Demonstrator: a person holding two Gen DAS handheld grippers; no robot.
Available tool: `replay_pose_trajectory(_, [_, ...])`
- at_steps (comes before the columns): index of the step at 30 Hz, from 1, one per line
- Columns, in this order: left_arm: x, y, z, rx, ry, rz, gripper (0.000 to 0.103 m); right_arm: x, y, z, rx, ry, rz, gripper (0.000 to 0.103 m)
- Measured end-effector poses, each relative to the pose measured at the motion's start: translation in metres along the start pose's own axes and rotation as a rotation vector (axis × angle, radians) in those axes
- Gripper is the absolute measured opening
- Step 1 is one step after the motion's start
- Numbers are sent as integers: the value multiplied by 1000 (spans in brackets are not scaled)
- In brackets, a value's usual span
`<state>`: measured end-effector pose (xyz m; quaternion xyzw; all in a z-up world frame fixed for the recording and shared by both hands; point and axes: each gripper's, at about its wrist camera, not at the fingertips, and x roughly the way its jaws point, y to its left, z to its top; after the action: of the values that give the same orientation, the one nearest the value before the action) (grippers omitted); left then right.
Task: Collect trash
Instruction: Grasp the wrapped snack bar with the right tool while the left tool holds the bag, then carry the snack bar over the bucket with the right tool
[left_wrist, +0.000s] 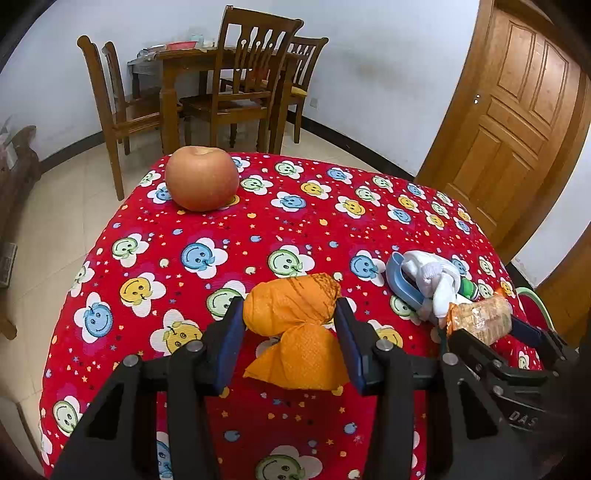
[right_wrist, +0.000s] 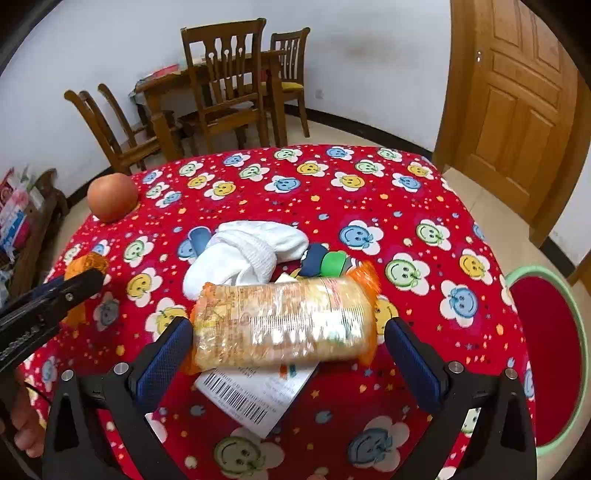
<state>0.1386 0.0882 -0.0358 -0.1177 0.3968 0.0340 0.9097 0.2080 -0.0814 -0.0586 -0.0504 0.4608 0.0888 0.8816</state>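
Observation:
My left gripper has its blue pads against both sides of a crumpled orange wrapper on the red tablecloth. My right gripper stands open around a clear cracker packet with orange ends; the left pad touches it, the right pad stands apart. The packet lies partly on a white barcode label. The packet also shows in the left wrist view. The orange wrapper shows at the left of the right wrist view.
An apple sits at the table's far left corner. A white sock and a blue and green toy lie behind the packet. A green-rimmed bin with a red inside stands right of the table. Wooden chairs stand beyond.

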Motion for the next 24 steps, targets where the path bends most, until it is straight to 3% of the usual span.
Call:
replay_pose_trajectory(5, [1, 1, 0, -3, 3, -4, 49, -1, -2, -1, 3, 2, -8, 102])
replay_pose_trajectory(8, [1, 1, 0, -3, 3, -3, 49, -4, -4, -3, 11, -9, -6, 93])
replay_pose_trajectory(12, [1, 1, -1, 0, 4, -2, 49, -11, -11, -7, 34, -30, -25, 90])
replay_pose_trajectory(24, [-2, -7, -2, 16, -1, -2, 49, -52, -43, -18, 157, -94, 5, 90])
